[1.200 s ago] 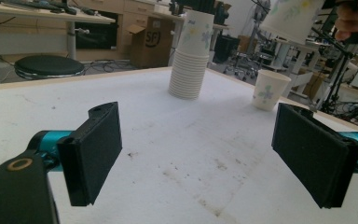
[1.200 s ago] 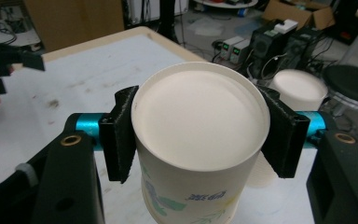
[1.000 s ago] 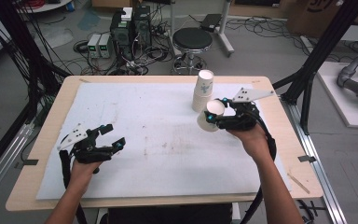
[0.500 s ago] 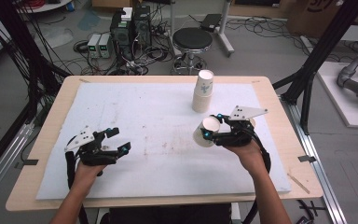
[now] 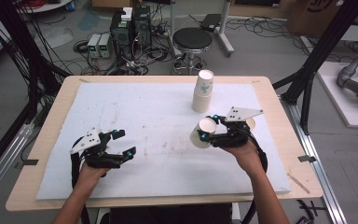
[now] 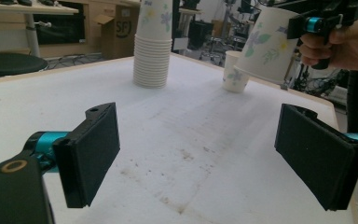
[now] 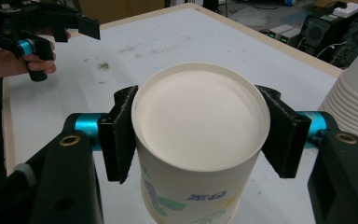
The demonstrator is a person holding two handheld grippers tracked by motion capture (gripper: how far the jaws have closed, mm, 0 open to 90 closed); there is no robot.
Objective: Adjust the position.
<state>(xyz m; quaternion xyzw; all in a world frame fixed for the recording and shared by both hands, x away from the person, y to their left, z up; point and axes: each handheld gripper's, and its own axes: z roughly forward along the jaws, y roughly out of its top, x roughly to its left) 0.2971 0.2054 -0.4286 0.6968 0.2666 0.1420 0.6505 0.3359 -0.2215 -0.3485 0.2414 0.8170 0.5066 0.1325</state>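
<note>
A stack of floral paper cups [image 5: 203, 91] stands mouth down at the back of the white mat [image 5: 158, 116]; it also appears in the left gripper view [image 6: 152, 46]. My right gripper [image 5: 209, 128] is shut on a single paper cup [image 5: 198, 135], held tilted above the mat with its base toward the gripper's camera [image 7: 200, 112]. The black pads press on both sides of it. Another lone cup [image 6: 235, 71] stands mouth down on the mat behind the right hand. My left gripper [image 5: 125, 143] hovers low at the front left, jaws wide open and nothing between them [image 6: 196, 154].
The mat covers a wooden table [image 5: 46, 140] and has faint brown stains [image 5: 168, 142] near its middle. A stool [image 5: 192, 39], computer boxes [image 5: 130, 25] and cables lie on the floor beyond the far edge. Black frame posts [image 5: 317, 60] rise at the right.
My right gripper has carried the cup away from the stack, toward the near side and slightly left. The left gripper has drifted a little right and stays open.
</note>
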